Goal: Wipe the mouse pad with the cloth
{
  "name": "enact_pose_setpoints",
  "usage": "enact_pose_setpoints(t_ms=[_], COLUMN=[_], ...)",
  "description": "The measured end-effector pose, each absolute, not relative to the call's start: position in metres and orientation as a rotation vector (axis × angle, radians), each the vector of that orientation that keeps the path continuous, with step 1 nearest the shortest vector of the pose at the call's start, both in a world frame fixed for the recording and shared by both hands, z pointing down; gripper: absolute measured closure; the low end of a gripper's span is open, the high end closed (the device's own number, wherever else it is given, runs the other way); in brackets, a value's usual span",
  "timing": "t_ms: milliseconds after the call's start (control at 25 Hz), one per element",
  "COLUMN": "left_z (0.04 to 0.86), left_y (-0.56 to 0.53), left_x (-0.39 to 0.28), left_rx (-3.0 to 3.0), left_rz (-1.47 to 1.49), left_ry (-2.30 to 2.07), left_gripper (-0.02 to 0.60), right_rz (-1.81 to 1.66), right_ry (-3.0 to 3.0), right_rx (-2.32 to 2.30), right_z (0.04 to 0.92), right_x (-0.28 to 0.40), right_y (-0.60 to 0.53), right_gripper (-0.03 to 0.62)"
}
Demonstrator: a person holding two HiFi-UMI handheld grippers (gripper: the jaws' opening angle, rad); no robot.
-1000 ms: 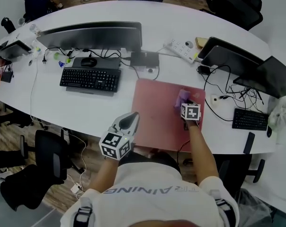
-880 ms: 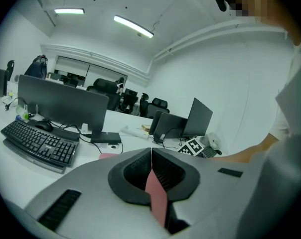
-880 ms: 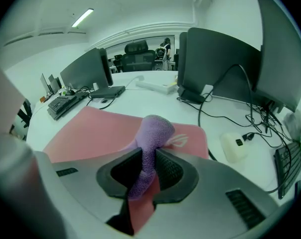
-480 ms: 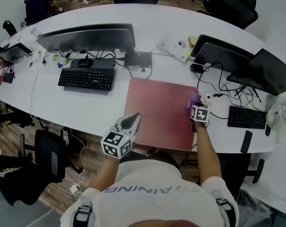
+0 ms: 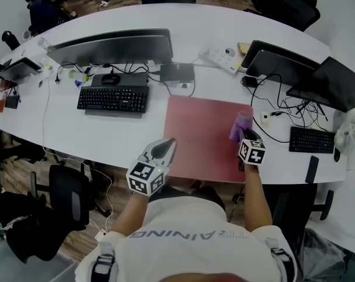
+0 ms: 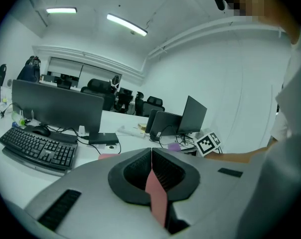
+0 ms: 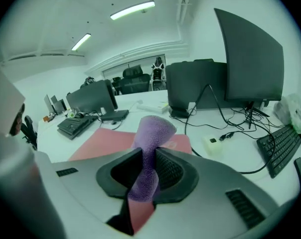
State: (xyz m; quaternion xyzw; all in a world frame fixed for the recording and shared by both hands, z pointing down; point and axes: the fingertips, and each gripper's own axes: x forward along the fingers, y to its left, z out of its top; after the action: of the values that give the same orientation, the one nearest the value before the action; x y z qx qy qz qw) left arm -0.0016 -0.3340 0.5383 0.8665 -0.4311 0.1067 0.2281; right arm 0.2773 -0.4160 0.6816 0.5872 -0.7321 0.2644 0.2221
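Note:
A red mouse pad (image 5: 201, 137) lies on the white desk (image 5: 77, 131) in front of me. My right gripper (image 5: 245, 137) is shut on a purple cloth (image 5: 241, 124) and holds it over the pad's right edge. In the right gripper view the cloth (image 7: 153, 128) sticks up between the jaws of that gripper (image 7: 149, 159), with the pad (image 7: 108, 143) beyond. My left gripper (image 5: 165, 148) is shut on nothing and hovers at the pad's near left edge. In the left gripper view that gripper (image 6: 151, 157) points across the desk, and the cloth (image 6: 174, 147) shows far off.
A black keyboard (image 5: 113, 98) and a mouse (image 5: 110, 79) sit left of the pad, below a monitor (image 5: 110, 44). A power strip (image 5: 224, 56), laptops (image 5: 283, 66), tangled cables (image 5: 286, 113) and a small keyboard (image 5: 311, 140) crowd the right. An office chair (image 5: 69, 195) stands by the near left edge.
My right gripper has carried the cloth from the pad's middle-right part to its right edge. The left gripper has stayed where it was.

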Motion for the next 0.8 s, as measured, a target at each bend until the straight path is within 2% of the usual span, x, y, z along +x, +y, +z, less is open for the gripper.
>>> enact_pose_setpoints(t_ms=[240, 520, 800], left_z=[0.537, 0.539, 0.543], left_y=[-0.334, -0.328, -0.325], left_x=[-0.052, -0.127, -0.186], left_rx=[2.395, 2.379, 2.353], left_rz=[0.306, 0.293, 0.311], left_ry=[-1.175, -1.213, -1.252], left_gripper=[0.549, 0.549, 0.549], right_rz=[0.681, 0.681, 0.699], right_ry=[-2.179, -2.234, -2.203], right_rx=[1.453, 1.173, 1.069], right_z=[0.647, 0.677, 0.712], right_x=[0.149, -0.001, -0.084], right_y=[-0.398, -0.383, -0.377], right_gripper=[0.500, 0.500, 0.500])
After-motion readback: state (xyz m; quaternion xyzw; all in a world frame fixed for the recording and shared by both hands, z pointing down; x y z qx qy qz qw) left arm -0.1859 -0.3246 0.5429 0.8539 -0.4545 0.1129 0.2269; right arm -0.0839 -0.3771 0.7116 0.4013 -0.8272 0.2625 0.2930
